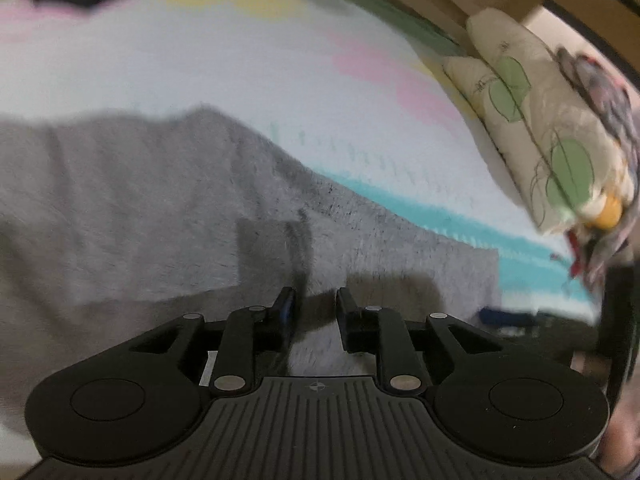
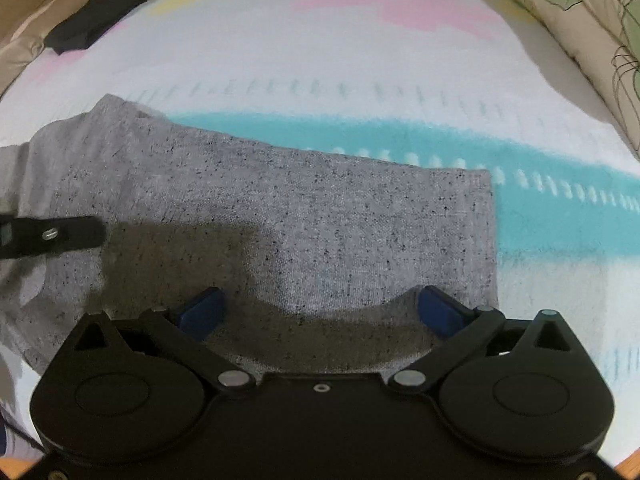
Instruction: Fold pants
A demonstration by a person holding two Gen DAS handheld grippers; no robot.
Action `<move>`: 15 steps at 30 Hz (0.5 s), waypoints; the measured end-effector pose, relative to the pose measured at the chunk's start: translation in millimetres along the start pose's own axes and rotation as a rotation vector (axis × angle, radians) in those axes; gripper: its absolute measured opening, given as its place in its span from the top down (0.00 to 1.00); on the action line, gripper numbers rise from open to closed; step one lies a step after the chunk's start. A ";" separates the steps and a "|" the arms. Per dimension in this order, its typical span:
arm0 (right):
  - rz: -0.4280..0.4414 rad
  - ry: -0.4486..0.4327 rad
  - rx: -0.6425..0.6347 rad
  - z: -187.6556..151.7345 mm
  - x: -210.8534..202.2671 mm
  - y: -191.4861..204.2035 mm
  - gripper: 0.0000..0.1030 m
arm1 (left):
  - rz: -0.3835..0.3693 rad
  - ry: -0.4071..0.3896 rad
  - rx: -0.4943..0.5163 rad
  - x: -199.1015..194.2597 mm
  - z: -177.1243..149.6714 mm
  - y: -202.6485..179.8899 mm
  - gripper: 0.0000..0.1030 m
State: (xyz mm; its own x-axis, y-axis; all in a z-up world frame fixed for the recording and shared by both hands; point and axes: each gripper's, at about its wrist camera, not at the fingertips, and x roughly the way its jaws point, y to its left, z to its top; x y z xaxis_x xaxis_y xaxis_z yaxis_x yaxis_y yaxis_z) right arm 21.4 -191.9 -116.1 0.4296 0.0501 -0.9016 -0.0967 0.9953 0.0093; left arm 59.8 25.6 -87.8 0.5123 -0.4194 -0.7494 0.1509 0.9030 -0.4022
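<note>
The grey speckled pants (image 2: 304,216) lie on a bed, folded, with a straight edge at the right. In the left wrist view the pants (image 1: 140,208) fill the lower left. My left gripper (image 1: 316,300) is just above the grey fabric, its jaws a small gap apart with nothing between them. Its finger shows in the right wrist view (image 2: 52,236) at the left edge. My right gripper (image 2: 320,304) is wide open and empty, low over the near part of the pants.
The bed sheet (image 2: 360,60) is white with teal, pink and yellow bands. A dark folded garment (image 2: 100,16) lies at the far left. Cream pillows with green leaves (image 1: 536,128) lie along the right; they also show in the right wrist view (image 2: 592,20).
</note>
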 end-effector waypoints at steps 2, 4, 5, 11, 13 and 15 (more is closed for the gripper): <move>0.008 0.026 0.003 5.5 -0.1 0.1 0.00 | 0.051 -0.039 0.090 -13.6 -5.4 -11.2 0.79; 0.021 0.034 0.034 12.9 -0.7 -3.9 0.00 | 0.077 -0.088 0.137 -23.7 -10.7 -21.1 0.79; 0.035 0.035 0.060 13.9 -1.8 -6.7 0.00 | 0.072 -0.101 0.148 -26.0 -13.8 -24.6 0.79; 0.061 0.071 0.095 16.4 0.7 -8.2 0.00 | 0.119 0.068 0.227 7.7 -48.0 -25.8 0.77; 0.018 0.080 0.023 12.6 4.7 4.9 0.00 | 0.119 0.042 0.250 5.8 -49.6 -24.1 0.77; -0.031 0.059 -0.028 11.1 7.2 17.9 0.00 | 0.113 0.046 0.226 -0.3 -42.4 -22.0 0.77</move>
State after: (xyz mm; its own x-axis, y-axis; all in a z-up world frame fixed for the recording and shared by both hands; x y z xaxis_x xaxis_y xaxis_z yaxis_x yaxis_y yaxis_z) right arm 32.8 -172.8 -117.6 0.3790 0.0132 -0.9253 -0.1097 0.9935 -0.0308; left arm 20.5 1.9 -101.1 0.4984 -0.3134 -0.8083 0.2823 0.9402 -0.1905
